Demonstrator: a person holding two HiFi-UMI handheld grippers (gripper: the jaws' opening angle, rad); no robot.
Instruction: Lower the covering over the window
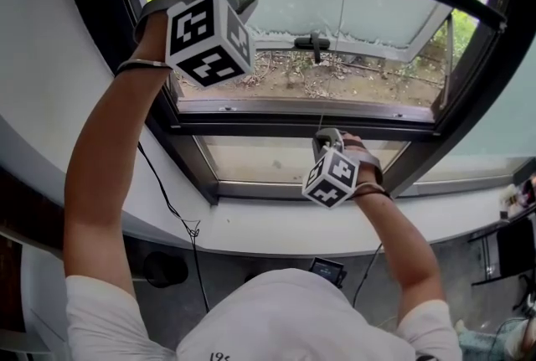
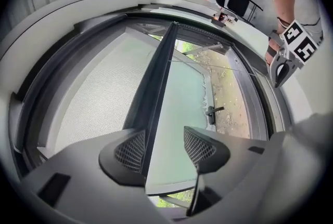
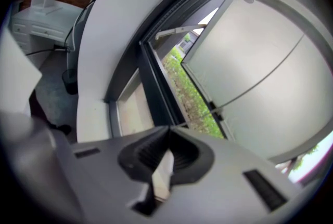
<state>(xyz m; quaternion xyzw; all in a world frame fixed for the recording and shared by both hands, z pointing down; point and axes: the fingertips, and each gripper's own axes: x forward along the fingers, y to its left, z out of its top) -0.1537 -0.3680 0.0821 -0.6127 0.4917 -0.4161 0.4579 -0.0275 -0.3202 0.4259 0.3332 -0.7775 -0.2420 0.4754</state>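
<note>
Blind's dark bottom bar (image 2: 156, 88) passes between the left gripper's (image 2: 164, 148) parted jaws, against one pad, near the window frame's (image 1: 191, 168) upper left corner, while the right gripper (image 3: 169, 137), jaws closed, pinches a thin cord (image 3: 260, 81) at the frame's lower edge.

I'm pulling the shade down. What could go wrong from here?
1. The left gripper has its jaws apart around the bar, with only one pad against it. The bar could slip out and the shade spring back up.
2. That hold is near the bar's left end, so the bar may tilt and bind in the frame.
3. The right gripper, shut, pinches only a thin cord, which could slide through.
</note>
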